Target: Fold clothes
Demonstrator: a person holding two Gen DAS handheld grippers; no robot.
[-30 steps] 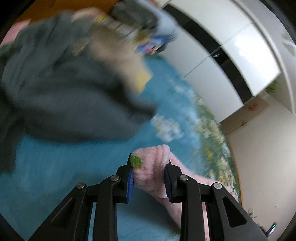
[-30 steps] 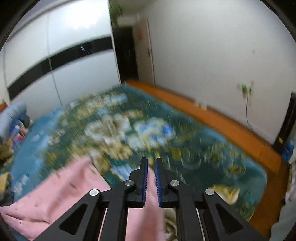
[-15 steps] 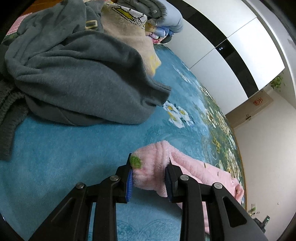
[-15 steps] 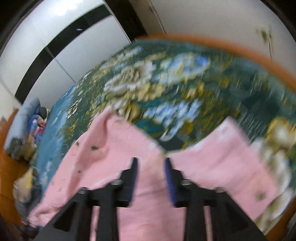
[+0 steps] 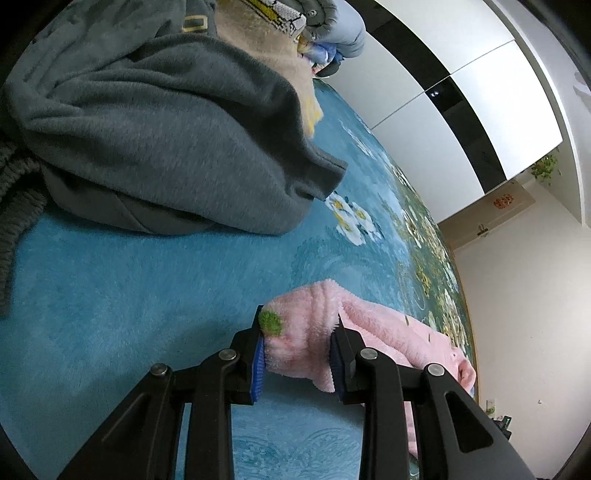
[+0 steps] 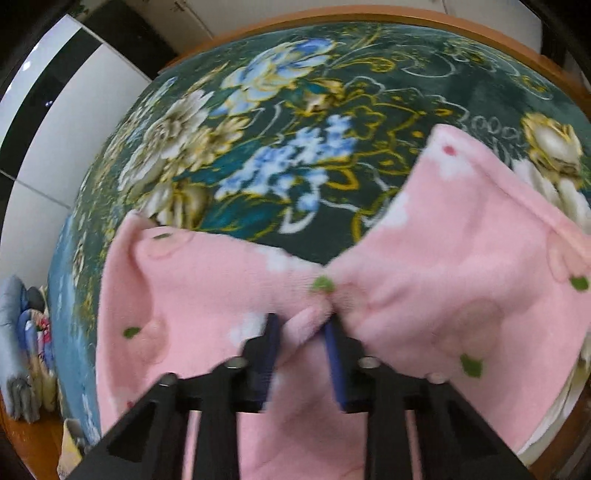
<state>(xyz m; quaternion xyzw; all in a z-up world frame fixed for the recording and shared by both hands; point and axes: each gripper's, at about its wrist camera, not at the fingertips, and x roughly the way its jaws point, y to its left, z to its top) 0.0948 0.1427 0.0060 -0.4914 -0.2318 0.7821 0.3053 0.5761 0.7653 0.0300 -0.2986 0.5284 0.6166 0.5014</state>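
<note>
A pink fleece garment (image 5: pixel 380 328) with green dots lies on the bed. My left gripper (image 5: pixel 297 338) is shut on a bunched end of it (image 5: pixel 299 332), low over the blue blanket. In the right wrist view the same pink garment (image 6: pixel 207 295) spreads in two lobes over the floral blanket. My right gripper (image 6: pixel 301 332) has a fold of the pink fabric (image 6: pixel 310 317) between its blue pads, the jaws standing partly apart around it.
A heap of grey fleece clothes (image 5: pixel 155 122) lies just beyond my left gripper, with a beige item (image 5: pixel 266 40) behind it. The floral blanket (image 6: pixel 288 122) covers the bed; its wooden edge (image 6: pixel 369 20) runs along the far side. White wardrobe doors (image 5: pixel 461 92) stand beyond.
My right gripper dropped from above the bed onto the pink garment, opened, and now has a fold between its pads. My left gripper keeps its hold and has moved closer to the grey heap.
</note>
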